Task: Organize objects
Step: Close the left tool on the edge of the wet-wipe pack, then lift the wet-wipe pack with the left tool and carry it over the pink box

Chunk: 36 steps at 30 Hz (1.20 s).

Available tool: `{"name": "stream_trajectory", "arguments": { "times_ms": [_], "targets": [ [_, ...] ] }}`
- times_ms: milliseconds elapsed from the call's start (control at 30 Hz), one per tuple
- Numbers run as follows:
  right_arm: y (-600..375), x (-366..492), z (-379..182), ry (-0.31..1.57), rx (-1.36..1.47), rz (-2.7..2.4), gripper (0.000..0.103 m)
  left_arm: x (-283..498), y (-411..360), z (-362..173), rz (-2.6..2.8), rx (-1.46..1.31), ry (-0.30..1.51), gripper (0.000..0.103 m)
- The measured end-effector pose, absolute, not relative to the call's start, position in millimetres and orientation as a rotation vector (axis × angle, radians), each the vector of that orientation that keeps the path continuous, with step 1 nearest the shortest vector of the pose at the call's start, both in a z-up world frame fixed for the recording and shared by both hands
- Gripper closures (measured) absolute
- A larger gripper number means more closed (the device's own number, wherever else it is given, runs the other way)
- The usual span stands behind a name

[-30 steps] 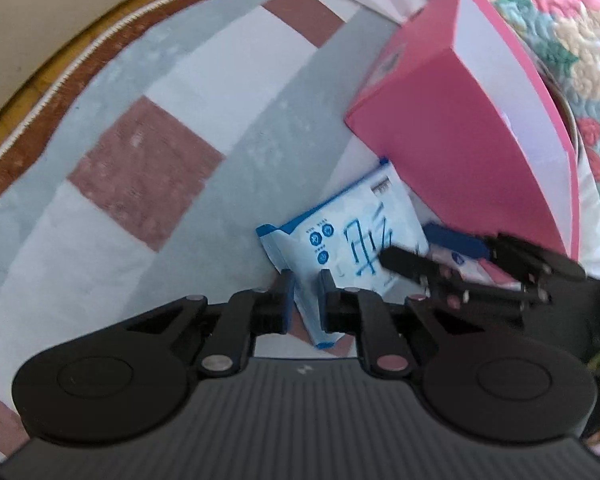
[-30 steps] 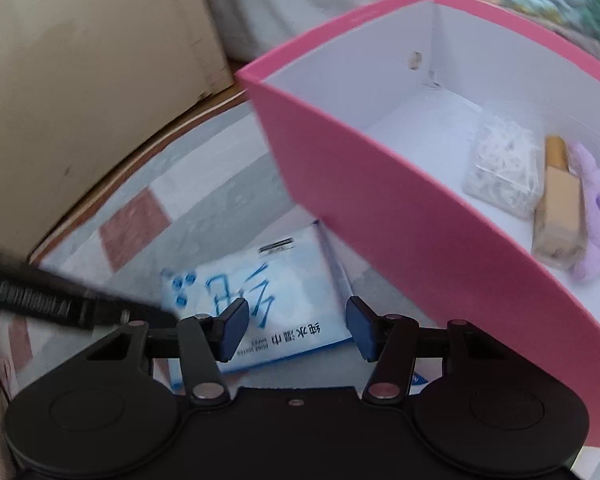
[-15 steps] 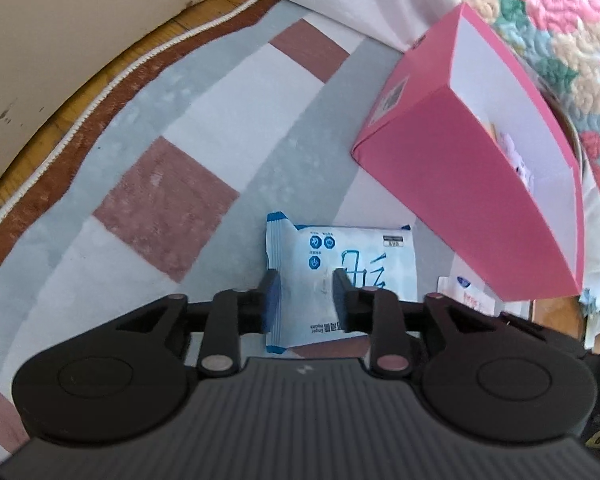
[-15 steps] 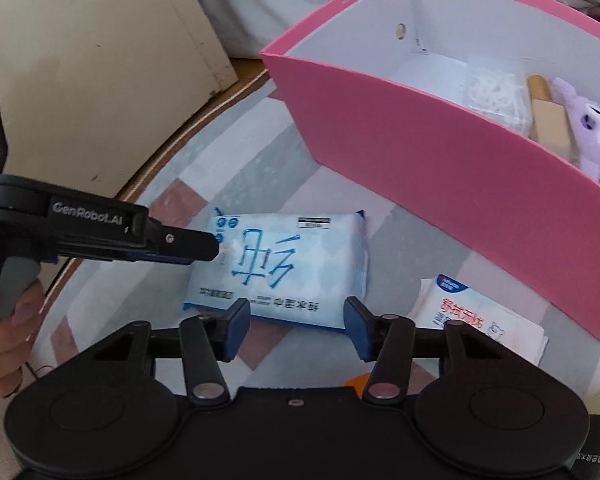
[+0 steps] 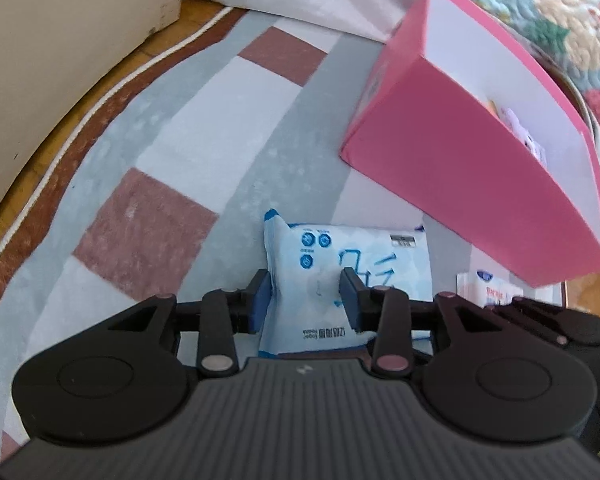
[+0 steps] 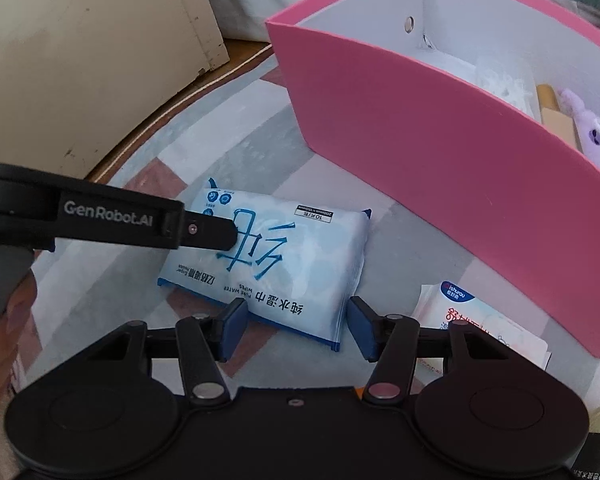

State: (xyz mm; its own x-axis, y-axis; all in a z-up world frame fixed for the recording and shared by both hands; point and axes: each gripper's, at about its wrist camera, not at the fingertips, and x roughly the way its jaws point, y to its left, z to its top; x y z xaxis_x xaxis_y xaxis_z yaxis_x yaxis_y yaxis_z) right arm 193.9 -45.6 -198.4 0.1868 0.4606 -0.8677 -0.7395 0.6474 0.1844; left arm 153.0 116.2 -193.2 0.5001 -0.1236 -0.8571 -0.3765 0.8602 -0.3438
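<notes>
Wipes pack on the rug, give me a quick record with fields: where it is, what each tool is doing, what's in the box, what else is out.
wipes pack: flat on the checked rug, beside the pink box, not in it
left tool: jaws opening, pack's end between them, pads not pressing
right tool: open, over the pack's near edge
box contents: purple plush, tan item, clear packet
also out: small tissue pack by the box
</notes>
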Motion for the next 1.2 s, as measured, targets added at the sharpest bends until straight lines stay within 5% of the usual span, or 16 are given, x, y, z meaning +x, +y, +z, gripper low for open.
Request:
{"name": "stream_trajectory", "arguments": {
  "times_ms": [167, 333, 800, 1200],
  "targets": [
    [-54, 198, -198, 1.103, -0.191, 0.846, 0.040, 152, 115, -190, 0.123, -0.514, 1.058, 0.075],
    [-55, 203, -200, 1.136, -0.073, 0.860, 0.024, 147, 120, -193, 0.110, -0.559, 1.057, 0.076],
    [-55, 187, -187, 1.137, -0.117, 0.847, 0.024, 136, 113, -174, 0.056, -0.540, 1.101, 0.077],
    [-82, 149, -128, 1.088, -0.142, 0.901, 0.024, 101, 92, -99, -0.027, -0.402, 1.058, 0.075]
  ]
}}
